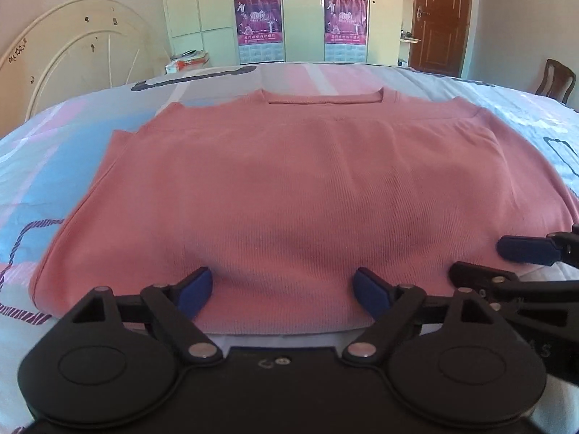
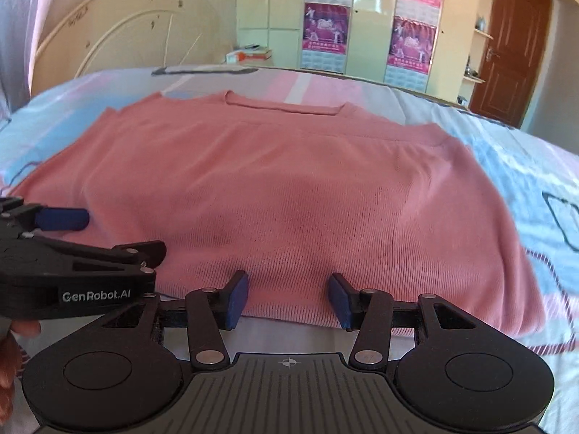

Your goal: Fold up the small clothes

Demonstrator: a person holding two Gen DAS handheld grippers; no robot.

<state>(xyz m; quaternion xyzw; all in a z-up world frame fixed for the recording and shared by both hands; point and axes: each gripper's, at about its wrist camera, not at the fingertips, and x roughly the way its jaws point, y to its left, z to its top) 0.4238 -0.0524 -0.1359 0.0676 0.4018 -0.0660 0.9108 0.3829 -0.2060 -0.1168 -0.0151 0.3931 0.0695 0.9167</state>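
Observation:
A pink knit top [image 1: 289, 188] lies flat on the bed, neckline at the far side, sleeves folded in; it also shows in the right wrist view [image 2: 289, 195]. My left gripper [image 1: 284, 291] is open, its blue-padded fingers [image 1: 197, 291] resting on the near hem. My right gripper [image 2: 287, 298] is open too, its fingers [image 2: 237, 300] at the same near hem, further right. The right gripper's finger shows at the right edge of the left wrist view [image 1: 524, 249]; the left gripper shows at the left edge of the right wrist view [image 2: 61, 218].
The bed sheet [image 1: 54, 166] is patterned pink, blue and white. A curved headboard [image 1: 72, 54] stands at the left. A wardrobe with posters [image 1: 300, 14], a brown door [image 1: 441, 18] and a wooden chair [image 1: 555, 79] are beyond the bed.

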